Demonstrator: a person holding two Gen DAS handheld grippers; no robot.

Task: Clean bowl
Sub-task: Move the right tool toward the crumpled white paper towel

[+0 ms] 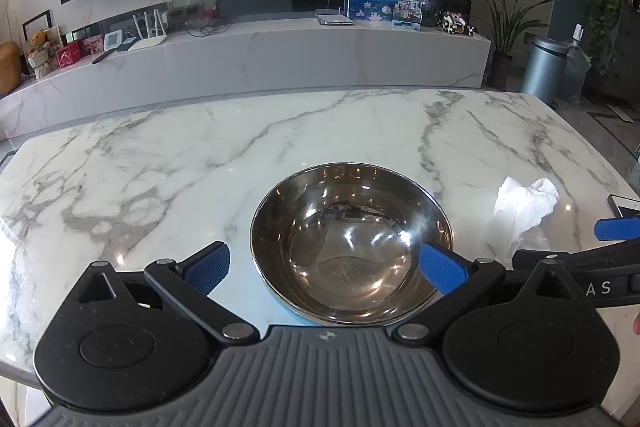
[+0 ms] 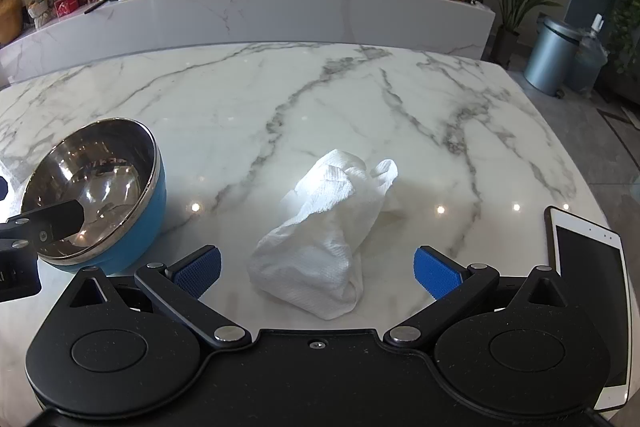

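Note:
A steel bowl (image 1: 352, 243) with a blue outside (image 2: 132, 227) stands on the marble table (image 1: 160, 155), empty and shiny. My left gripper (image 1: 324, 267) is open at the bowl's near side. Its right pad (image 1: 440, 267) reaches over the rim into the bowl, and its left pad (image 1: 208, 267) stays outside on the left. A crumpled white paper towel (image 2: 324, 227) lies on the table to the right of the bowl. My right gripper (image 2: 320, 271) is open, with the towel's near end between its two blue pads, which are not touching it.
A white phone (image 2: 588, 291) lies by the table's right edge, close to my right gripper. Beyond the table runs a long marble TV console (image 1: 280, 55). A grey bin (image 1: 544, 71) and potted plants stand on the floor at the right.

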